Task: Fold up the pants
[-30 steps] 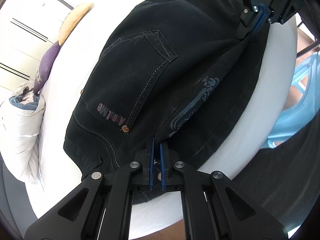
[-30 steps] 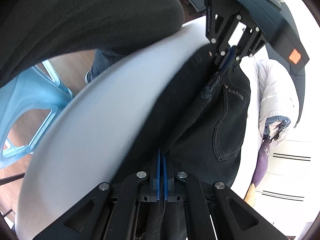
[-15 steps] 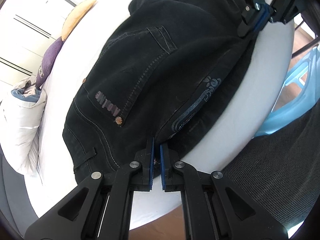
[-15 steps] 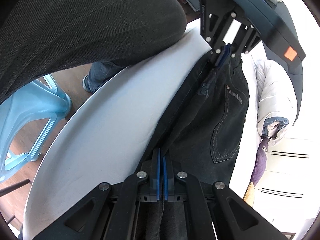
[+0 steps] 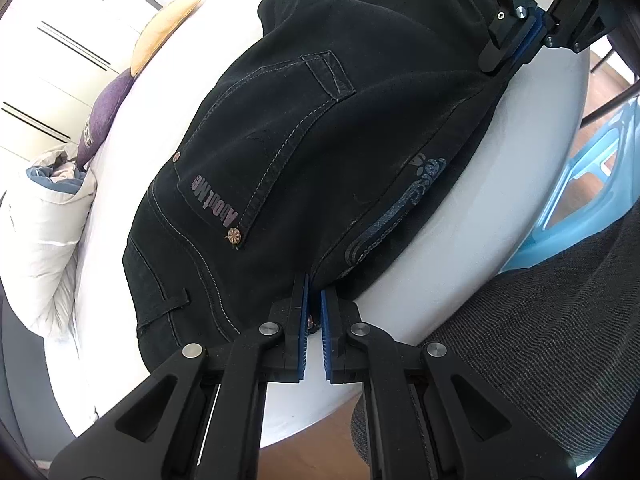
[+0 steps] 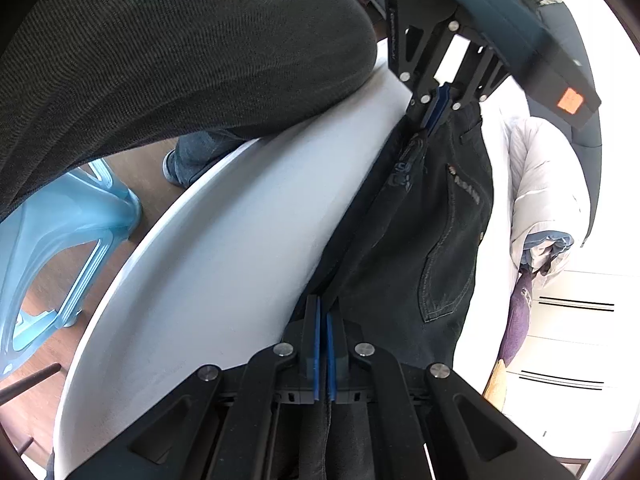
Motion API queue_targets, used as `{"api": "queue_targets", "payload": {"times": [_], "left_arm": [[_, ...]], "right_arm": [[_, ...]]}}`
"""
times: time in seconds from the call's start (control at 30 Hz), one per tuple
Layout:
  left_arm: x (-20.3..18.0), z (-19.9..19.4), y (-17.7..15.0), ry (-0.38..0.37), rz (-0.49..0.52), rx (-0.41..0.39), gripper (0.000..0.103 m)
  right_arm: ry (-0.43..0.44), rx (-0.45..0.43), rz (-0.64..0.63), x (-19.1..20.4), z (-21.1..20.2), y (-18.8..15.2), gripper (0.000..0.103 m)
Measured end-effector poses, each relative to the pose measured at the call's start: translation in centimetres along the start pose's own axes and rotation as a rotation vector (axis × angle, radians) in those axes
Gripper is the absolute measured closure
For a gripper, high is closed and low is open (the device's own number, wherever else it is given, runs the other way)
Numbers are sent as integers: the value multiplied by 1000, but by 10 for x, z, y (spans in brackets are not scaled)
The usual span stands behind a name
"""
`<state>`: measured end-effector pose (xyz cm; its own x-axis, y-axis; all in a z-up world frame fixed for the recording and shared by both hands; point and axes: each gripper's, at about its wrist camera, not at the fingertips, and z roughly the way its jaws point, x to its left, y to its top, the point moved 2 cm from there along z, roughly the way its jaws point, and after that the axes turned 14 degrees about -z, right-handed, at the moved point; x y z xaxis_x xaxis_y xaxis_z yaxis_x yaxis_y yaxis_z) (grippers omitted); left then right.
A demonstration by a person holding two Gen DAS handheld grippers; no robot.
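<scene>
At the far left of the left wrist view a white padded jacket (image 5: pixel 44 240) and a purple cushion (image 5: pixel 102 120) were seen; print was visible on the cushion but could not be read. The black pants (image 5: pixel 320 140) were laid lengthwise along the near edge of a white surface (image 5: pixel 460 272); whether that surface was a bed or a tabletop could not be told. On the back pocket a patch (image 5: pixel 216 204) was read, upside down, as "AboutMe". Further right a blue ornamental print (image 5: pixel 400 208) carried no words. The left tool (image 5: pixel 314 292) was set at the waist end with its blue pads narrowly parted. The hem and a copper rivet were seen between the pads, but whether the cloth was actually pinched could not be judged. The right tool (image 6: pixel 323 312) was closed almost fully on the fold edge further along the legs. The garment's long axis was thus stretched from one tool to the other, and neither end lay clearly nearer to either hand. It was judged that the coming fold would be made across that axis, one end carried over the other. An orange sticker (image 6: pixel 570 100) on the left tool's housing bore no legible writing. A blue plastic stool (image 5: pixel 580 200) stood off the right edge.
</scene>
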<state>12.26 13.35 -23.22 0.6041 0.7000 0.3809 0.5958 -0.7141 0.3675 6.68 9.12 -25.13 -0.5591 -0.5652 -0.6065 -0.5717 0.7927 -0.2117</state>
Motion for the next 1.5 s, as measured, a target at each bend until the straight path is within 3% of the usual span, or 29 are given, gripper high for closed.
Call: {"api": "queue_targets", "payload": {"times": [0.2,0.3,0.43,0.5,0.57,0.63,0.67,0.7,0.73,0.77,0.9,0.97,1.03,1.17,1.27,1.37,1.43,1.5], "left_arm": [[-12,-8,-9,58,53,-15,87],[-11,-7,-17,107,71,59,78],[9,-14,-27,118,-6,112,76],[24,-21,-21,136,-74,99,76],[39,-33,2,127,-179,53,76],[42,-41,32,107,-227,-3,76],[40,-40,47,90,-244,-18,76],[37,-38,60,73,-253,-23,76],[33,-33,76,50,-263,-29,76],[26,-24,94,27,-269,-35,76],[4,16,129,-24,-313,-2,76],[-6,42,131,-41,-340,68,76],[-5,51,129,-44,-393,67,76],[12,49,132,-116,-494,127,76],[19,33,142,-116,-525,90,76],[22,33,145,-175,-588,88,76],[19,52,138,-207,-626,151,76],[29,61,128,-271,-724,133,76]], "right_arm": [[-33,12,23,3,4,4,98],[-53,31,34,6,9,6,96],[-86,56,79,7,13,9,96],[-97,65,129,3,12,9,95],[-124,79,221,-4,9,7,86],[-156,91,320,-11,4,0,58],[-165,89,377,-14,-3,-5,50],[-159,76,428,-16,-10,-11,30],[-148,57,489,-17,-18,-17,20],[-140,36,569,-18,-28,-25,20],[-56,21,961,-13,-57,-83,20],[-16,13,1194,-5,-67,-126,22],[23,7,1495,12,-74,-188,29],[-2,-41,1989,53,-86,-304,31],[-50,-128,2291,74,-90,-382,34],[-115,-236,2460,89,-87,-439,34],[-109,-296,2546,97,-72,-475,34],[-91,-325,2613,106,-56,-497,35]]}}
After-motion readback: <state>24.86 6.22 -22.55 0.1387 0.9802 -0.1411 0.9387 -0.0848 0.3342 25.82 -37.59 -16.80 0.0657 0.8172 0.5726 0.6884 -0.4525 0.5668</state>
